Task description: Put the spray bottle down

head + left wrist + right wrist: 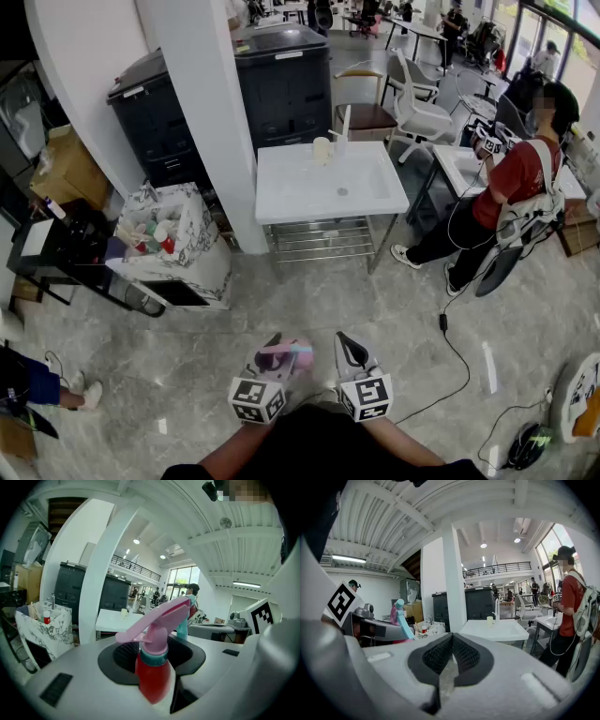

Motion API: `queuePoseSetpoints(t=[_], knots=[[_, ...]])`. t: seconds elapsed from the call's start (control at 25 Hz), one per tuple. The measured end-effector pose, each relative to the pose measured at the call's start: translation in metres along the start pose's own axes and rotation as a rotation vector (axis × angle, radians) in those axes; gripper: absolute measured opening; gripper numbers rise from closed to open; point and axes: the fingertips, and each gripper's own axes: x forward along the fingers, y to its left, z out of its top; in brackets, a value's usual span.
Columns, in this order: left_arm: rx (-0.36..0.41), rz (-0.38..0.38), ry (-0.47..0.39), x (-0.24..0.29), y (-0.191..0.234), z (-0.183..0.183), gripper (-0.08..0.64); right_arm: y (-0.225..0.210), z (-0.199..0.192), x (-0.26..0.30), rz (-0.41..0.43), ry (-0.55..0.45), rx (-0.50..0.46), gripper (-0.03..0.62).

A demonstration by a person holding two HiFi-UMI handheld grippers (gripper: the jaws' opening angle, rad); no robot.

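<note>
Grip: left gripper is clenching spray bottle below its teal collar — pink head slanting toward 2 o'clock | right gripper is sitting pinched together, empty, at bottle's 3 o'clock in head view
</note>
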Motion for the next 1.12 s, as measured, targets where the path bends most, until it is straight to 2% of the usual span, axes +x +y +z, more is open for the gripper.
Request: queuePoseSetpoints(t=[0.36,0.64,0.96,1.12], knots=[[-0.004,0.063,-0.043,0.013,-0.023,-0.005,0.172,-0.033,-0.012,-0.018,0.023,-0.023,0.014,-0.003],[0.004,0.092,-0.034,0.022,-0.023,-0.012,0.172,-0.053,-0.027,-0.02,0.02,-0.014,0.061,-0.003],[0.016,0.062,-0.026,0.063,-0.014,-0.002,0.172,-0.083,-0.028,-0.006,-0.024,-0.016,0.08,-0.003],[-0.022,0.033,-0.015,0.099,0.0,0.004,0.172,-0.11,-0.022,0.013,-0.084,-0.03,0.082,-0.002]])
